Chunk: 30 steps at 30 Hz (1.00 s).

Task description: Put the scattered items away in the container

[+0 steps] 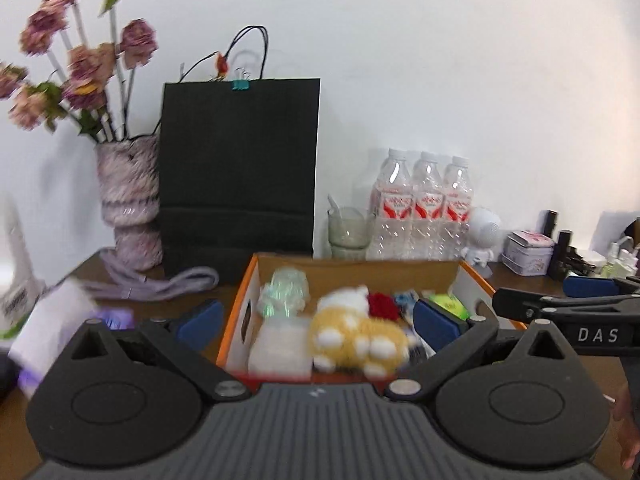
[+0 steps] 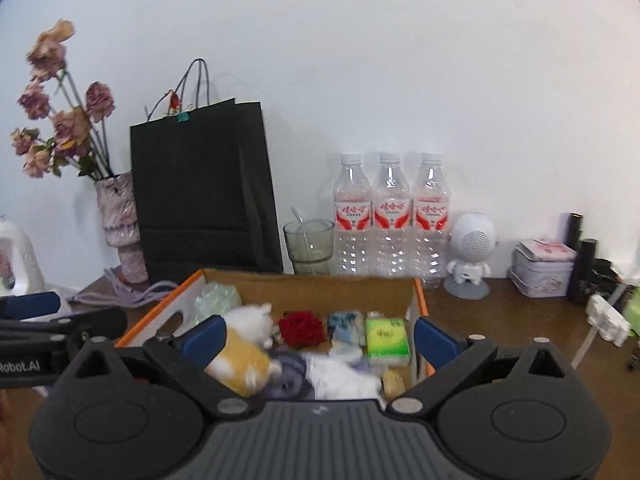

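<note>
An orange-rimmed cardboard box (image 1: pixel 240 300) (image 2: pixel 420 292) sits on the brown table just ahead of both grippers. In it lie a yellow-and-white plush toy (image 1: pixel 356 336) (image 2: pixel 244 352), a red rose (image 2: pixel 301 328), a green tissue pack (image 2: pixel 387 338), a crinkled clear wrapper (image 1: pixel 284 288), a white cloth (image 2: pixel 340 376) and a blue-white packet (image 2: pixel 346 326). My left gripper (image 1: pixel 318 324) is open above the box's near edge, nothing between its pads. My right gripper (image 2: pixel 320 338) is open too, its left pad beside the plush toy without pressing it. Each gripper shows at the edge of the other's view.
Along the white wall stand a vase of dried flowers (image 2: pixel 120 224), a black paper bag (image 2: pixel 200 200), a glass (image 2: pixel 310 246), three water bottles (image 2: pixel 390 216), a white robot figure (image 2: pixel 470 256) and a tin (image 2: pixel 544 268). A purple cord (image 1: pixel 160 284) lies left of the box.
</note>
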Each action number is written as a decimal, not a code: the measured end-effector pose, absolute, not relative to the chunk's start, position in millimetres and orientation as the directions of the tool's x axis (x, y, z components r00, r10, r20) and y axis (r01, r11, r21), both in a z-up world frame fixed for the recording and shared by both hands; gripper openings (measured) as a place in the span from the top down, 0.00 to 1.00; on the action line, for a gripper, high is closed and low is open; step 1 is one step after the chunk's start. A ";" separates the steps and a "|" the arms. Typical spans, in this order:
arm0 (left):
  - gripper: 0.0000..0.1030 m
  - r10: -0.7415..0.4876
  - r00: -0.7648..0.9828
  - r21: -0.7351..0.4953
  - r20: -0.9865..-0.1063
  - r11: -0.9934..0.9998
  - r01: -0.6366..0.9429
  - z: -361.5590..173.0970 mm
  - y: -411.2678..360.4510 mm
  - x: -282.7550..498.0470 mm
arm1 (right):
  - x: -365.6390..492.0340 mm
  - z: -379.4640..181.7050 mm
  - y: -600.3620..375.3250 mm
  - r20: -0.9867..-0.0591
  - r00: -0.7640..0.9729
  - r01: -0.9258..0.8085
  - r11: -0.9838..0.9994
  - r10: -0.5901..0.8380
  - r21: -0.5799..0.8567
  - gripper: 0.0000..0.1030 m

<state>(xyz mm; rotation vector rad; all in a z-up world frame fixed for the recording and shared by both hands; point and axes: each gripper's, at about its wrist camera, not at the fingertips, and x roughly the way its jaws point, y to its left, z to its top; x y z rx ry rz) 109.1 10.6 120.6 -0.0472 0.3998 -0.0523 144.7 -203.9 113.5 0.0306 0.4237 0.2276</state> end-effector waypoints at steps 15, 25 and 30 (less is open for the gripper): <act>0.00 -0.038 0.875 -0.101 -0.482 0.995 -0.013 37.2 11.1 -113.6 | -85.0 29.4 -230.0 -0.453 0.862 -0.197 0.974 0.226 0.110 0.00; 0.00 -0.033 0.870 -0.075 -0.493 0.997 -0.005 27.4 16.7 -104.7 | -89.3 15.7 -224.9 -0.506 0.846 -0.169 0.985 0.168 0.044 0.00; 0.00 -0.018 0.850 -0.035 -0.527 0.999 0.000 23.1 9.1 -54.5 | -45.0 6.1 -214.0 -0.563 0.811 -0.165 0.985 0.161 0.043 0.00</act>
